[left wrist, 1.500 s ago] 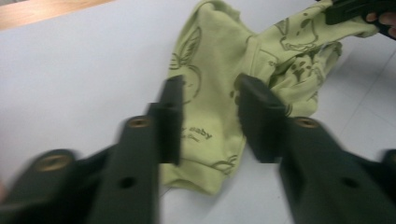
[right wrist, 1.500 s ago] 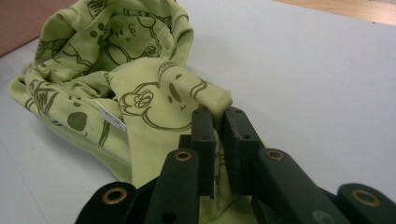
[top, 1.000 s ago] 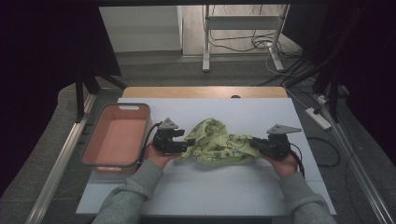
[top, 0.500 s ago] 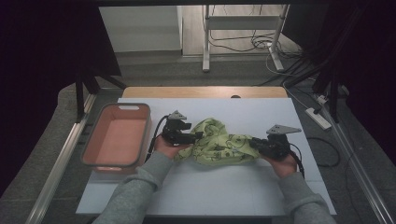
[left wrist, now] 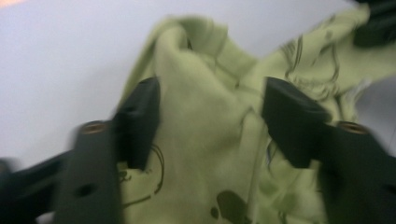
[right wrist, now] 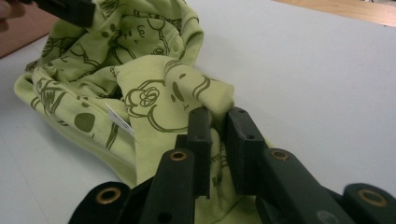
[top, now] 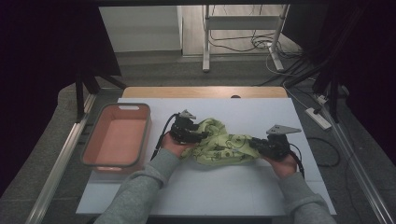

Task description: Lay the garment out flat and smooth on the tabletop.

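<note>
The soft green cloth with dark cartoon drawings (top: 219, 145) lies bunched up in the middle of the white table (top: 261, 186). The right gripper (right wrist: 218, 122) pinches one end tight, so the cloth cannot slide. The left gripper (left wrist: 210, 116) has just been closing around a fold, not squeezing it yet. An orange plastic tub (top: 116, 140) waits beside, probably for the cloth.

A salmon-coloured bin (top: 116, 140) with a grey rim sits at the left side of the white table (top: 233, 186), with nothing inside it. A strip of bare wood (top: 205, 92) runs along the table's far edge. Beyond it, on the grey floor, stands a white metal frame (top: 243, 32) with black cables (top: 243, 44) lying around its feet. A white power strip (top: 318, 118) lies on the floor to the right of the table
</note>
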